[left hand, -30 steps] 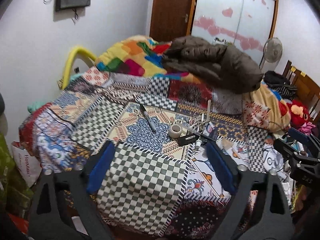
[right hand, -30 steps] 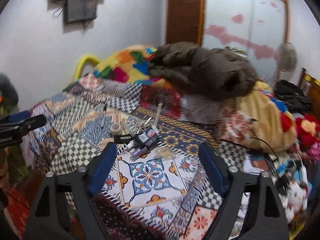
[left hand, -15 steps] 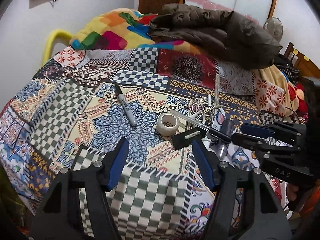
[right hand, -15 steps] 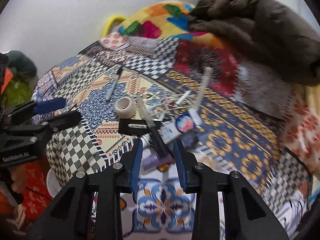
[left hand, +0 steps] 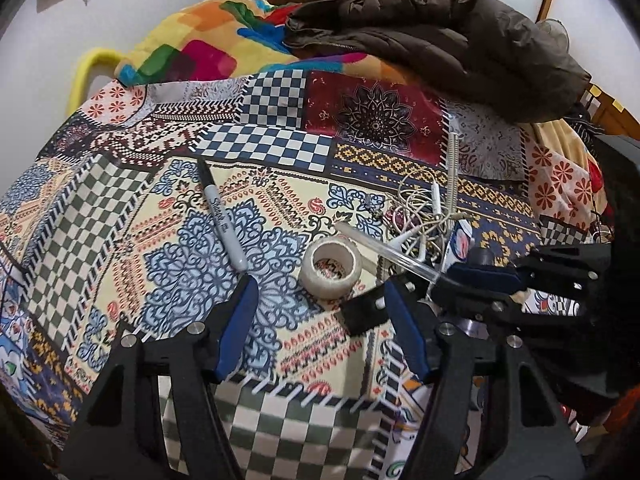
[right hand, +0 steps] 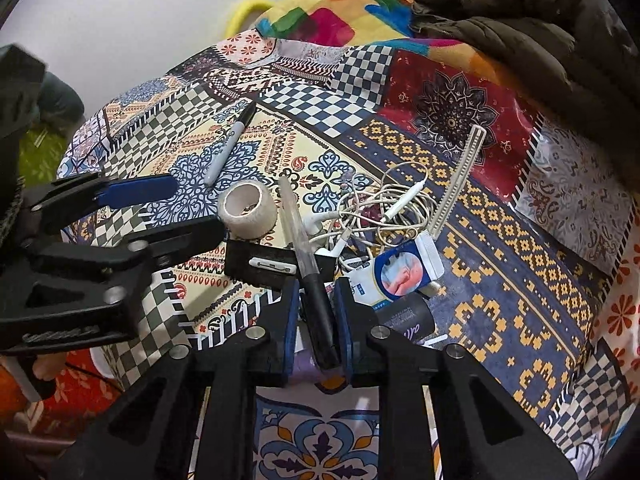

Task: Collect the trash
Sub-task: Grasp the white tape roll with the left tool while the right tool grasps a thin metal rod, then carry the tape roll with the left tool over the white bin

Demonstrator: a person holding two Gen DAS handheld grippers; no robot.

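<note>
Trash lies on the patchwork bedspread (left hand: pixel 120 208): a tape roll (left hand: pixel 331 268), a grey marker (left hand: pixel 224 220), tangled white earphones (left hand: pixel 416 208) and a pen (right hand: pixel 308 264) with a clear cap. My right gripper (right hand: pixel 318 312) points down over the pen. Its jaws are closing, with the pen's black barrel between the pads and a thin gap still showing on the left side. My left gripper (left hand: pixel 320 296) is open just short of the tape roll (right hand: pixel 248 210), with nothing between its fingers. A black flat card (left hand: pixel 362 314) lies against its right finger.
A white-and-blue tube (right hand: pixel 400 276), a white spiral strip (right hand: pixel 460 180) and a dark bottle (right hand: pixel 408 316) crowd the right gripper. A brown jacket (left hand: pixel 440 48) and a colourful blanket (left hand: pixel 208 44) fill the far side. The two grippers stand close together.
Both grippers have come down and in toward the clutter. The left jaws narrowed, then held. The right jaws went from wide to nearly closed around the pen.
</note>
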